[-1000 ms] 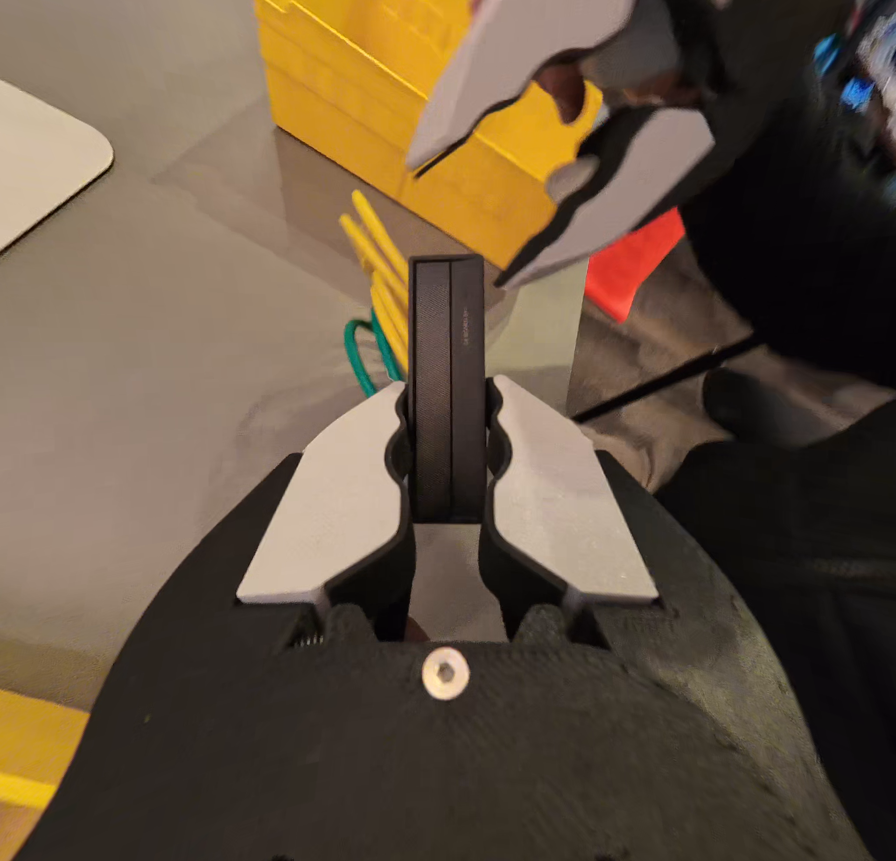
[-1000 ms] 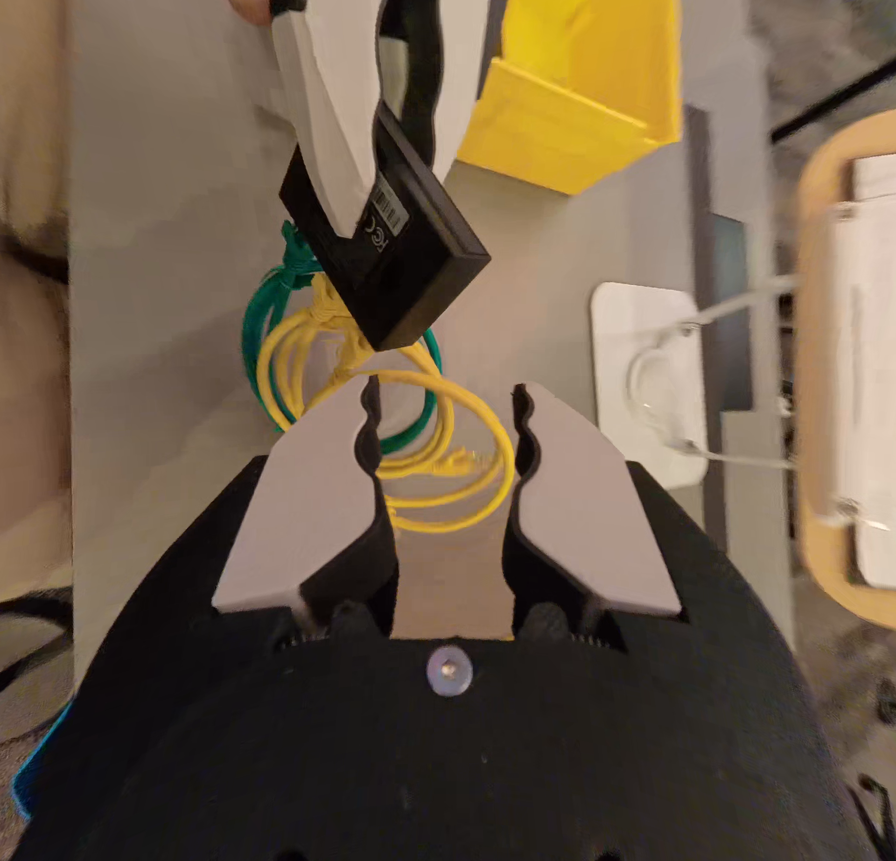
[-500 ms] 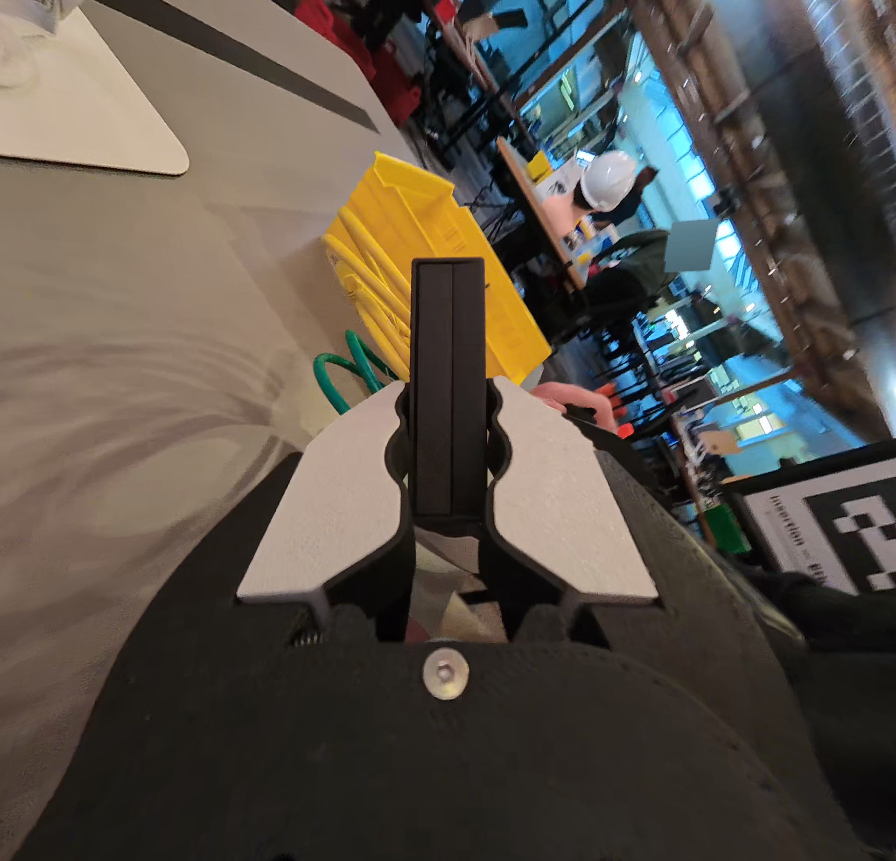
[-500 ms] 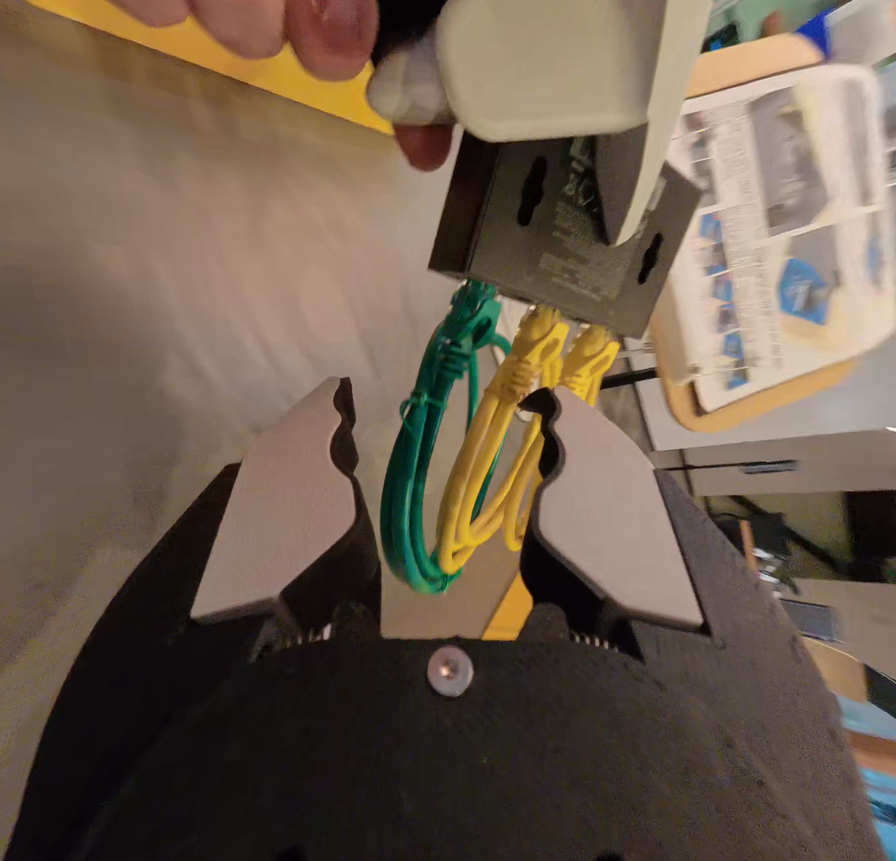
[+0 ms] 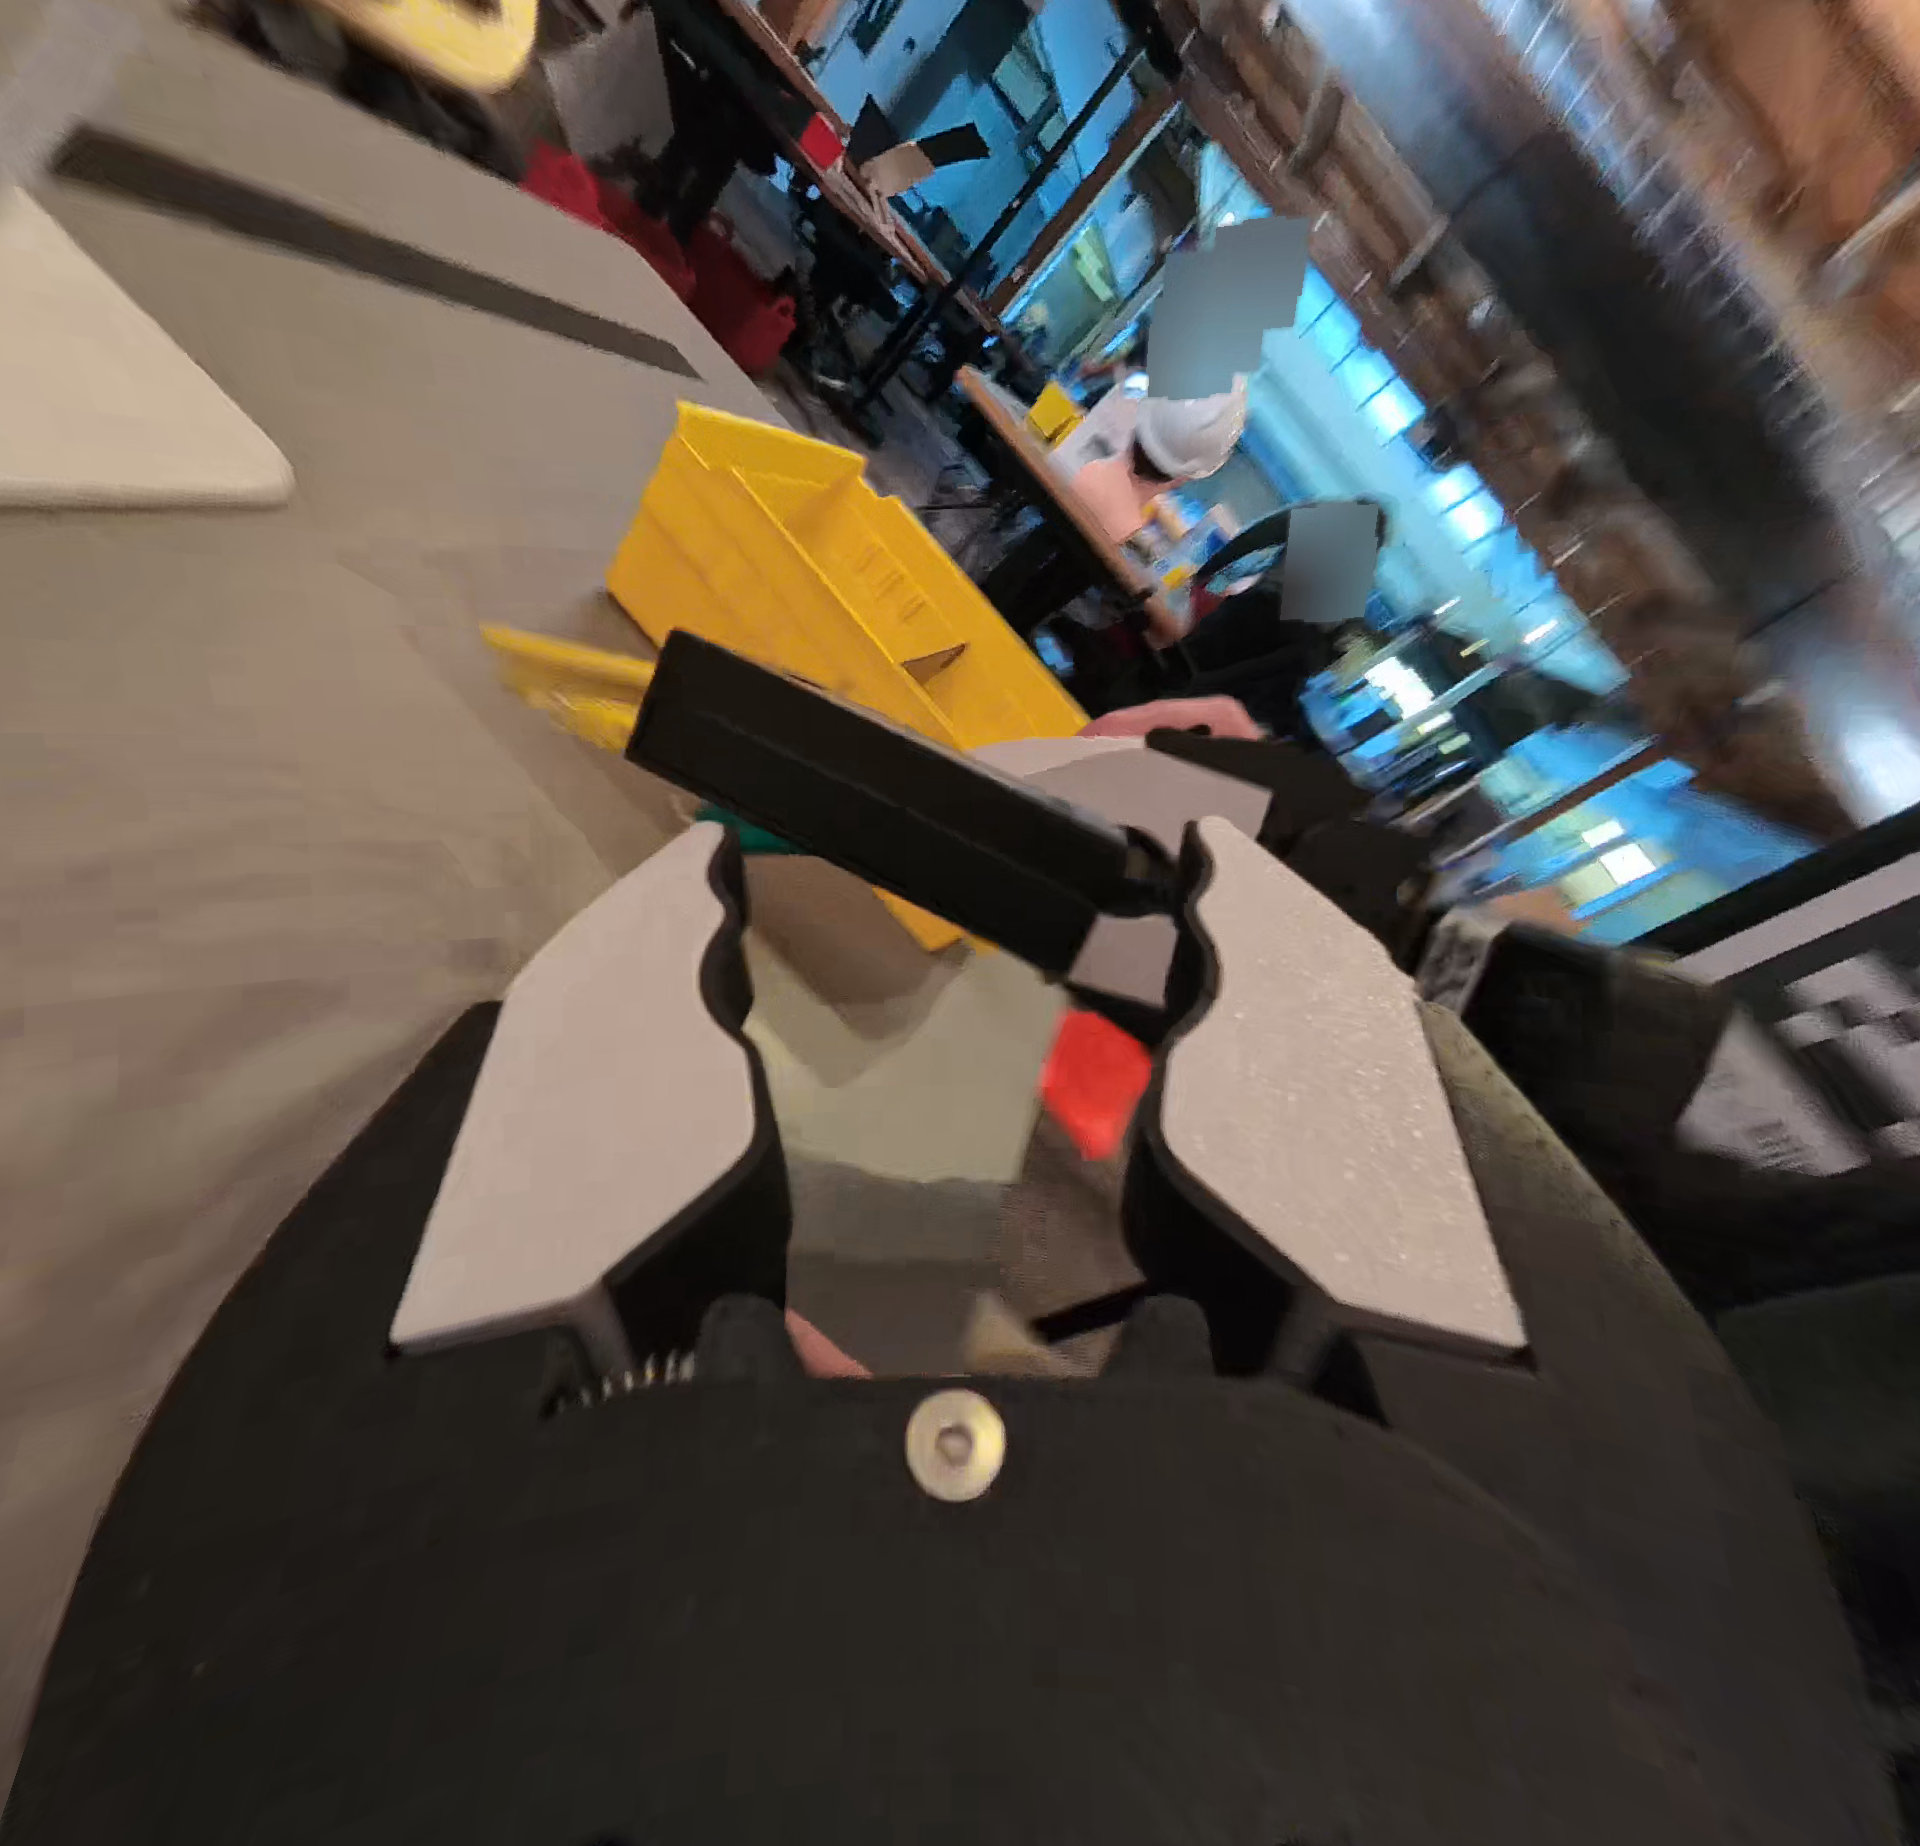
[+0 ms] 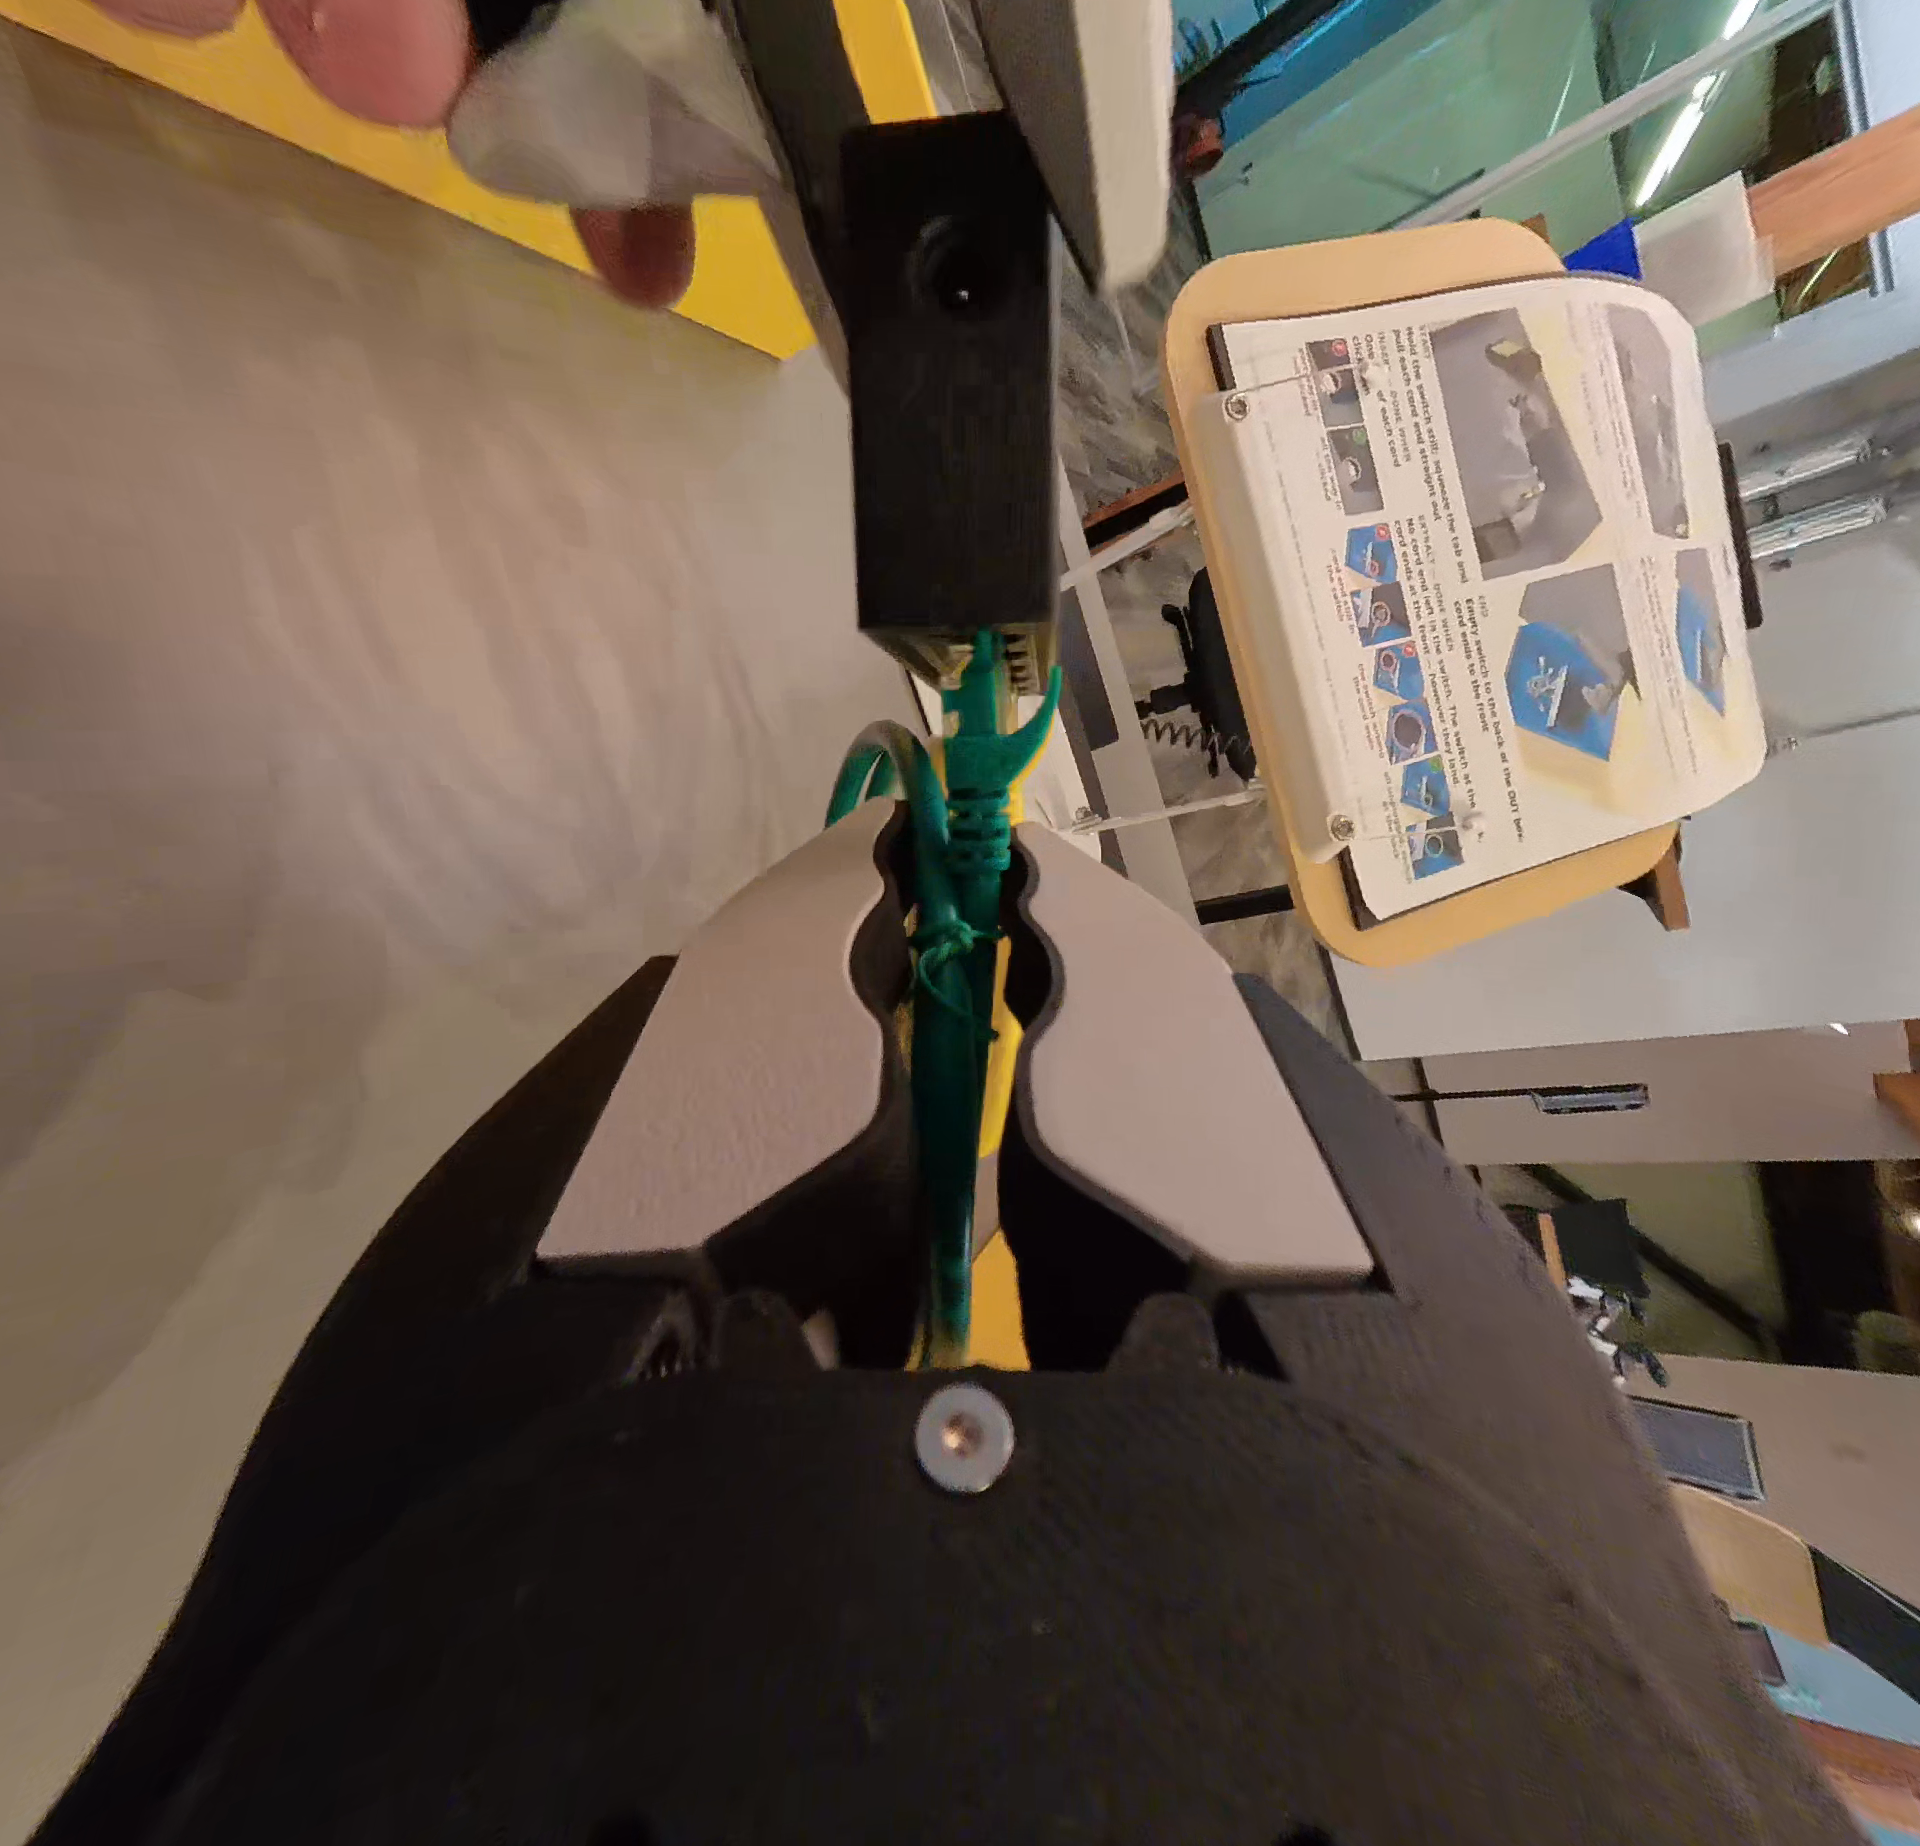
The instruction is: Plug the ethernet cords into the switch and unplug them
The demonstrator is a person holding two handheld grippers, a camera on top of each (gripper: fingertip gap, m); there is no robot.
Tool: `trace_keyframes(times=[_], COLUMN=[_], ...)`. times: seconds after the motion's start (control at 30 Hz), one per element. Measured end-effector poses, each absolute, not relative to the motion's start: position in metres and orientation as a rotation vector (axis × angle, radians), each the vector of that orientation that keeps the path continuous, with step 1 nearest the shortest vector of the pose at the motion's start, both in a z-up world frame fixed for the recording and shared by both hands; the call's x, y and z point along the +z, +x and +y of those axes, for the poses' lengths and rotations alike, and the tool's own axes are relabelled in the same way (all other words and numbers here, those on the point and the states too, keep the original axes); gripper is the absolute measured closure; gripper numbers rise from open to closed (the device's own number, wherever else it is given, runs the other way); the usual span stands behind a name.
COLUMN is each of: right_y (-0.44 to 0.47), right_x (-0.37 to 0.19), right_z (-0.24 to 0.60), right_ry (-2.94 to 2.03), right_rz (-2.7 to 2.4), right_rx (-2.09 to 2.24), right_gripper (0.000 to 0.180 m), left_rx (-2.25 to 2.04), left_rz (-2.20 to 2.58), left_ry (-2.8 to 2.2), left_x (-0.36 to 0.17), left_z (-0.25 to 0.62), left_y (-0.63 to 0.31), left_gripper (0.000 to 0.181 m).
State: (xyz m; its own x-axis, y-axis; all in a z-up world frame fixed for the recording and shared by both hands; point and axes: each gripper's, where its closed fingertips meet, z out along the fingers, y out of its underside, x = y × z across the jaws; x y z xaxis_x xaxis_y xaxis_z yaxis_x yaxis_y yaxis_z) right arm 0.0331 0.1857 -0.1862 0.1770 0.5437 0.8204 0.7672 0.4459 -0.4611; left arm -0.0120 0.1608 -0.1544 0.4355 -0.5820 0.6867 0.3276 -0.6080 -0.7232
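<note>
The black switch (image 5: 883, 809) lies slantwise across the tips of my left gripper (image 5: 956, 840), which is open; one end touches its right fingertip. In the right wrist view the switch (image 6: 951, 394) hangs upright between the left gripper's fingers (image 6: 1101, 82). The green cord (image 6: 951, 1069) has its connector (image 6: 982, 747) in a port on the switch's lower edge. My right gripper (image 6: 956, 830) is shut on the green cord just below the connector. A yellow cord (image 6: 997, 1079) runs behind it between the fingers. Yellow cords (image 5: 561, 674) stick out past the switch.
A yellow bin (image 5: 831, 591) stands on the grey table (image 5: 260, 757) beyond the switch. A white pad (image 5: 104, 425) lies at the far left. A wooden board with a printed sheet (image 6: 1455, 591) stands off the table's right side. People sit in the background. There is about 7 cm between the tips of the two grippers.
My left gripper has opened and the switch, held upright in it before, now lies slantwise across its tips. My right gripper has closed on the green cord.
</note>
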Motion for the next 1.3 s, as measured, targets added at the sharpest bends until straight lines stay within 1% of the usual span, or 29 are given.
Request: trace_keyframes(times=[0.07, 0.13, 0.2, 0.27, 0.3, 0.37, 0.47, 0.53, 0.7, 0.9, 0.97, 1.1, 1.3], right_y=[0.037, 0.040, 0.039, 0.037, 0.036, 0.035, 0.034, 0.034, 0.035, 0.035, 0.034, 0.032, 0.036], right_x=[-0.185, -0.185, -0.185, -0.183, -0.183, -0.183, -0.185, -0.186, -0.190, -0.191, -0.191, -0.194, -0.202], right_z=[0.185, 0.183, 0.177, 0.172, 0.169, 0.166, 0.160, 0.157, 0.155, 0.156, 0.155, 0.158, 0.155], right_ry=[-1.196, -1.181, -1.141, -1.122, -1.106, -1.075, -1.018, -0.986, -0.953, -0.947, -0.967, -0.998, -1.080], right_rz=[-1.508, -1.516, -1.537, -1.531, -1.536, -1.544, -1.578, -1.599, -1.630, -1.632, -1.632, -1.623, -1.621], right_rx=[-0.203, -0.201, -0.182, -0.160, -0.160, -0.169, -0.189, -0.199, -0.206, -0.178, -0.128, -0.112, -0.081], right_gripper=[0.167, 0.167, 0.167, 0.167, 0.167, 0.167, 0.167, 0.167, 0.167, 0.166, 0.162, 0.142, 0.136], left_rx=[-1.061, -0.967, -0.892, -0.881, -0.910, -0.951, -1.073, -1.096, -1.101, -1.067, -1.078, -1.094, -1.097], left_rz=[0.383, 0.485, 0.606, 0.682, 0.709, 0.757, 0.758, 0.749, 0.766, 0.764, 0.731, 0.629, 0.514], left_ry=[-1.805, -1.753, -1.766, -1.775, -1.780, -1.807, -1.801, -1.812, -1.822, -1.806, -1.794, -1.797, -1.790], left_x=[-0.153, -0.144, -0.149, -0.155, -0.158, -0.167, -0.167, -0.171, -0.182, -0.182, -0.180, -0.180, -0.181], left_z=[0.162, 0.161, 0.161, 0.160, 0.157, 0.152, 0.145, 0.145, 0.141, 0.143, 0.143, 0.149, 0.154], left_y=[-0.019, -0.021, -0.018, -0.013, -0.008, 0.000, 0.010, 0.009, 0.012, 0.013, 0.012, 0.009, 0.006], left_gripper=[0.091, 0.080, 0.060, 0.051, 0.050, 0.051, 0.058, 0.072, 0.071, 0.071, 0.071, 0.072, 0.072])
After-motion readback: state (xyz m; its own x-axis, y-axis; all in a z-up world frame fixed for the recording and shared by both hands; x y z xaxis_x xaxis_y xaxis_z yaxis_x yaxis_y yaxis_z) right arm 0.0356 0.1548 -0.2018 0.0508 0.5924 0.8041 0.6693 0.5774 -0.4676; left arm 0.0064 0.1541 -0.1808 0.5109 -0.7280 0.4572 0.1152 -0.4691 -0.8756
